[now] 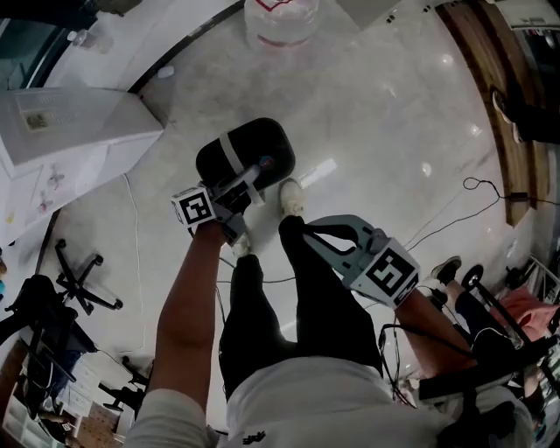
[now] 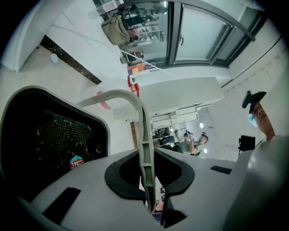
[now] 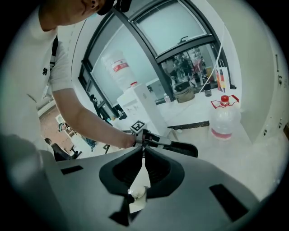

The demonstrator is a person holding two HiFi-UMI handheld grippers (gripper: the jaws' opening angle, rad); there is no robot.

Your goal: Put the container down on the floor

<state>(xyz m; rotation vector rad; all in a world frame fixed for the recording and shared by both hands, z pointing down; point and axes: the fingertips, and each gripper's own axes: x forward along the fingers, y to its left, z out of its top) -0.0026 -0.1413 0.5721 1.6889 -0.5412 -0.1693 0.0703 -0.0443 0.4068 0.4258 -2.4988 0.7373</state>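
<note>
The pale marble floor (image 1: 385,114) fills the head view, with a water jug (image 1: 280,22) at 12 o'clock. The container (image 1: 249,153), a dark rounded bin, hangs just ahead of the person's shoes (image 1: 291,197), its long axis running roughly 8 to 2 o'clock. I cannot tell whether its base touches the floor. It lies at 12 o'clock from the left gripper (image 1: 232,206), whose jaws are clamped narrow on the bin's light handle (image 2: 141,135). The right gripper (image 1: 306,229) sits at 4 o'clock from the bin, apart from it, jaws closed together on nothing. Only 1 hand carries the load, so I reckon the lowering turns on the left, straight down beneath that handle.
</note>
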